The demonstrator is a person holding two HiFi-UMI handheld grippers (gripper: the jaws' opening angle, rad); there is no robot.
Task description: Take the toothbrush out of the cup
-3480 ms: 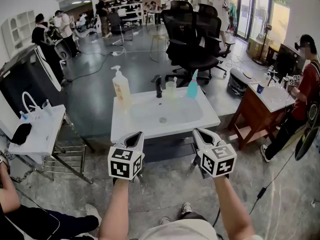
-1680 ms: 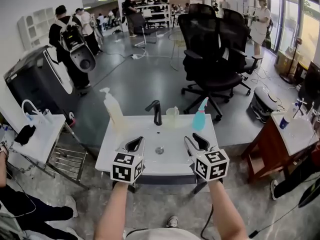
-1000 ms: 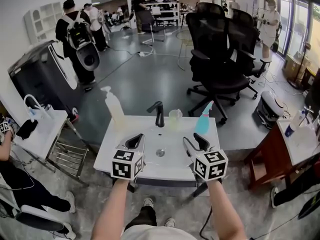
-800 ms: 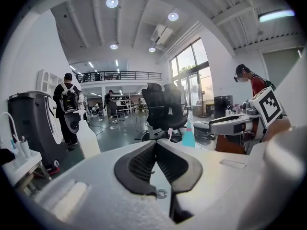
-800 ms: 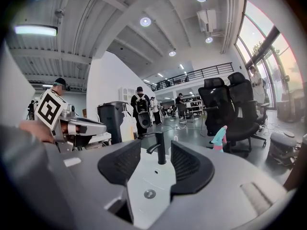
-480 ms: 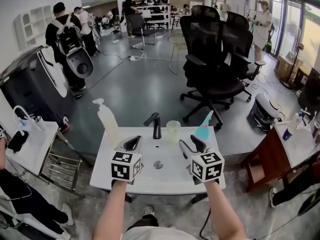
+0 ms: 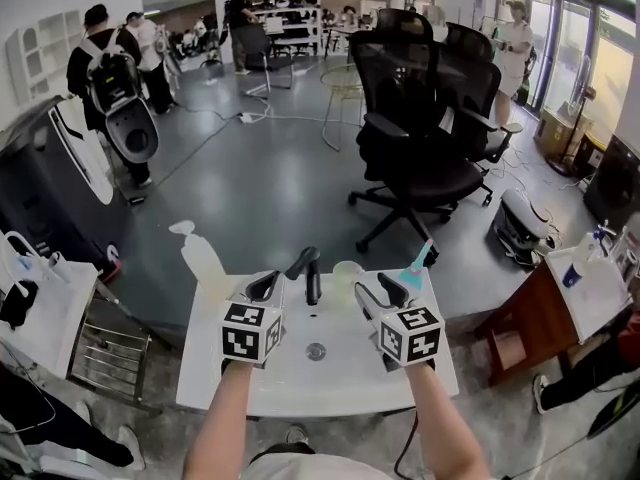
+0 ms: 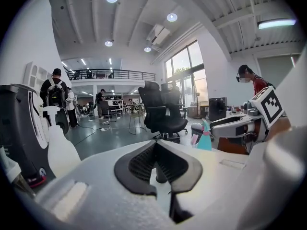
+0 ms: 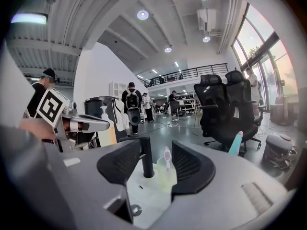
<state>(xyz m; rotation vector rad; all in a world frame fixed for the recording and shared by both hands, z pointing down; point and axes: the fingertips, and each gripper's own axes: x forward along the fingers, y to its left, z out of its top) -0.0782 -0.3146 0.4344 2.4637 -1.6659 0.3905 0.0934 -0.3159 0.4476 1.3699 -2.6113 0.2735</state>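
A pale yellow-green cup (image 7: 346,275) stands at the back of the white sink (image 7: 300,393), right of the black faucet (image 7: 310,272). In the right gripper view a toothbrush with a pink head (image 9: 167,154) stands upright in the cup (image 9: 165,175). My right gripper (image 7: 379,288) hovers over the basin just short of the cup, its jaws wide open and empty. The cup shows beyond the gap of the right gripper (image 9: 156,148). My left gripper (image 7: 266,285) hangs before the faucet; in the left gripper view the tips of the left gripper (image 8: 156,145) meet and hold nothing.
A soap pump bottle (image 7: 204,262) stands at the sink's back left and a teal spray bottle (image 7: 414,264) at its back right. Black office chairs (image 7: 420,158) stand beyond. A white side table (image 7: 35,313) is at left, a wooden one (image 7: 590,293) at right.
Both grippers have travelled forward over the basin, closer to the faucet and the cup. The sink now lies right below me.
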